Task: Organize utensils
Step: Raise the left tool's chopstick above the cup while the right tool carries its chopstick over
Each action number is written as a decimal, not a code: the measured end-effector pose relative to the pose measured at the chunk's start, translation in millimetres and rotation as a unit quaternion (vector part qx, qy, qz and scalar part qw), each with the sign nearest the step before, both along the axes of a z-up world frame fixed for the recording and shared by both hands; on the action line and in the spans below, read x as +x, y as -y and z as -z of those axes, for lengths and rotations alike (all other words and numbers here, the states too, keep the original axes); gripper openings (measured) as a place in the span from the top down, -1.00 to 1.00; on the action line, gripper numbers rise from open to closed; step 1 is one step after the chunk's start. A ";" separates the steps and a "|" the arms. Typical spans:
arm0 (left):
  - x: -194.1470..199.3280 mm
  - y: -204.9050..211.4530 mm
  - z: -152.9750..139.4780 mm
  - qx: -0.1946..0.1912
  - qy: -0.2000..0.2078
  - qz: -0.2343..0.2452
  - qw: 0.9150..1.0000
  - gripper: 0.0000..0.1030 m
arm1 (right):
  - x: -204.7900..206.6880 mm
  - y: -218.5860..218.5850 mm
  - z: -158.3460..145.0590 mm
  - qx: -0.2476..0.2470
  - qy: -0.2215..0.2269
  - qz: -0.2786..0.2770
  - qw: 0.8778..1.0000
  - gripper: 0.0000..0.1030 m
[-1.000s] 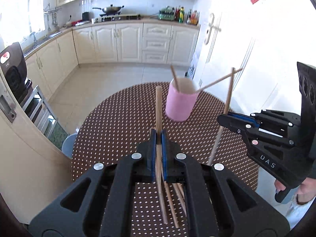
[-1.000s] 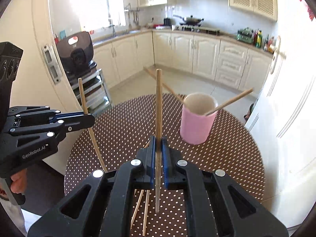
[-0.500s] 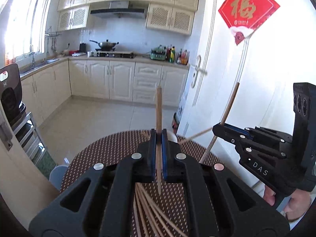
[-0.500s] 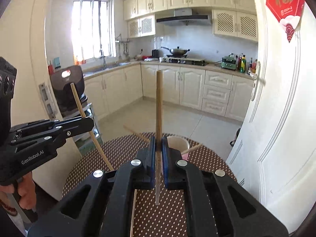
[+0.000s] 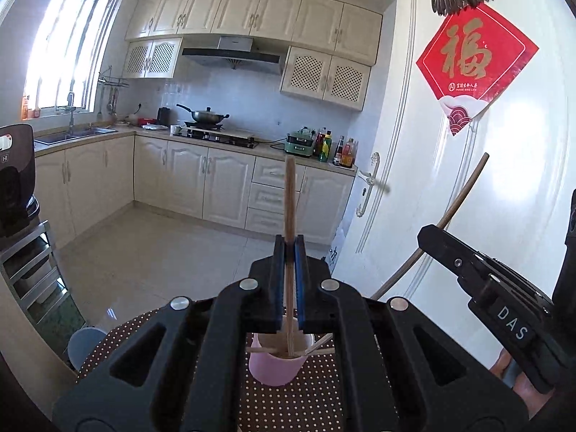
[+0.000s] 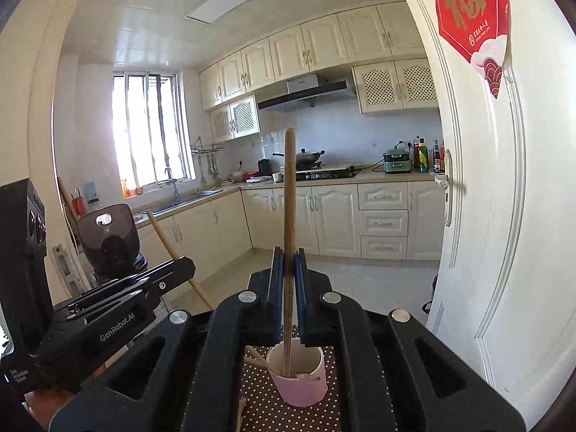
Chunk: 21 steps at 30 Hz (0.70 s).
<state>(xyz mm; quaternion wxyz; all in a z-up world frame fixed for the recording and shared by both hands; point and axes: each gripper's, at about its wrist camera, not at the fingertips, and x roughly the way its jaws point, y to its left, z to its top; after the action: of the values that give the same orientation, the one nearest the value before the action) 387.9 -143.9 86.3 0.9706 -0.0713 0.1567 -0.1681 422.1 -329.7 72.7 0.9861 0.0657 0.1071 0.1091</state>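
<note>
The left gripper, low in the middle of its frame, pinches a chopstick straight up so its tip drops into the pink cup below. The right gripper squeezes another chopstick the same way, over the same cup. Farther back stands the white door.

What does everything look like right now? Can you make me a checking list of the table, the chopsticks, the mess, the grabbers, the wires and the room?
Surface: round table with a brown polka-dot cloth.
Job's things: pink cup holding chopsticks; each gripper's chopstick upright, lower end in the cup.
Clutter: loose chopsticks on the cloth beside the cup.
Grippers: left gripper shut on left chopstick; right gripper shut on right chopstick.
Cables: nothing seen.
Surroundings: kitchen cabinets, wok on the stove, white door with a red poster.
</note>
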 end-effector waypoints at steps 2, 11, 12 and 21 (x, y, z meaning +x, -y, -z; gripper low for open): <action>9.5 5.4 5.9 0.007 0.000 -0.005 1.000 0.90 | 5.3 1.3 4.0 -0.002 0.000 0.001 1.000 0.90; 32.1 17.4 39.5 0.026 -0.031 0.012 0.999 0.90 | 19.6 0.5 26.7 -0.007 -0.023 0.002 1.000 0.91; 32.7 17.8 42.1 0.025 -0.034 0.016 0.999 0.90 | 19.8 0.7 28.7 -0.006 -0.026 0.002 1.000 0.91; 29.4 25.9 52.5 0.057 -0.050 0.030 0.997 0.89 | 24.1 -2.4 36.7 -0.020 -0.053 0.000 0.998 0.91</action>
<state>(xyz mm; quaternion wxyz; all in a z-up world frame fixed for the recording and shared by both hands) 417.3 -169.7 33.8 0.9585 -0.0195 0.2167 -0.1842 446.2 -327.3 36.0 0.9801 0.0519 0.1618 0.1031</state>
